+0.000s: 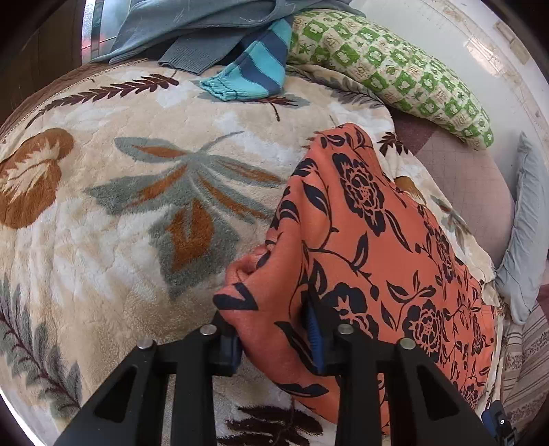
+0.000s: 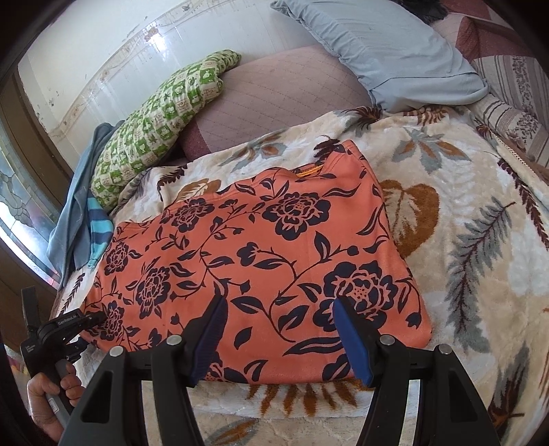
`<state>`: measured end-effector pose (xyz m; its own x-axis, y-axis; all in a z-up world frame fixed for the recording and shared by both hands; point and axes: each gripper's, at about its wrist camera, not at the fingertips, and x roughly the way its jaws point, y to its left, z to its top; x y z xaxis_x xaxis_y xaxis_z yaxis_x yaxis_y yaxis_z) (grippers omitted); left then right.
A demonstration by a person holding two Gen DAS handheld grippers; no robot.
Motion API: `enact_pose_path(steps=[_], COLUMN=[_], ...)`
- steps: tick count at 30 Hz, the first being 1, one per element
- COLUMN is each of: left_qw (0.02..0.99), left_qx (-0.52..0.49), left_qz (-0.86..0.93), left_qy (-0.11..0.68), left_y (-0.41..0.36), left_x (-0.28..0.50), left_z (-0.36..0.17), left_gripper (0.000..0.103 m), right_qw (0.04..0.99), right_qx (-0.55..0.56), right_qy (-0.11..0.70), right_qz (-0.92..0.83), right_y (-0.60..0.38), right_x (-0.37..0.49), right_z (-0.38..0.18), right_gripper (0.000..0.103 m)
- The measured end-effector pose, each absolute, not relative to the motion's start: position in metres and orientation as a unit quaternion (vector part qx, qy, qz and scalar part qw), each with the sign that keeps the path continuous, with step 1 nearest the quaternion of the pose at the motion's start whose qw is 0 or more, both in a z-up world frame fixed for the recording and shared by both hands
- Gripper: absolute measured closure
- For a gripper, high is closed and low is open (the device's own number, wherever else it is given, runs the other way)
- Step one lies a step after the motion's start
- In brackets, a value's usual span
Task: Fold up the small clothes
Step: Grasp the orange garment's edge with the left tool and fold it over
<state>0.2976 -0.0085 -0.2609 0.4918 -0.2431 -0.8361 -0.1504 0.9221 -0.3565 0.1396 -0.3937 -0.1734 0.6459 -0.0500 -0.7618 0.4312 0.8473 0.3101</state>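
An orange garment with a dark floral print (image 2: 274, 240) lies folded on the leaf-patterned blanket (image 2: 463, 240). My right gripper (image 2: 279, 339) is open just above its near edge, with the cloth between the fingers but not pinched. My left gripper (image 1: 276, 339) has a bunched corner of the same garment (image 1: 360, 247) between its fingers and holds it lifted off the blanket (image 1: 137, 206). The left gripper also shows at the garment's left edge in the right wrist view (image 2: 73, 322), held by a hand.
A striped blue garment (image 1: 254, 72) and a grey-blue garment (image 1: 206, 24) lie at the far edge of the blanket. A green patterned pillow (image 1: 394, 72), a mauve cushion (image 2: 281, 92) and a pale blue pillow (image 2: 384, 51) lie by the wall.
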Motion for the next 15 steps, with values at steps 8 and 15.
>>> enact_pose_path(steps=[8, 15], left_qw=[0.869, 0.887], left_qx=[-0.132, -0.051], left_qz=[-0.067, -0.127], left_qy=[0.473, 0.441], left_y=[-0.039, -0.116], left_x=[0.288, 0.269], left_z=[-0.203, -0.127], left_gripper=[0.084, 0.084], right_qw=[0.857, 0.833], right_qx=[0.325, 0.404], right_qy=[0.362, 0.323], right_qz=[-0.171, -0.197], right_y=[-0.437, -0.485], right_x=[0.120, 0.093], right_z=[-0.172, -0.173], right_gripper=[0.036, 0.036])
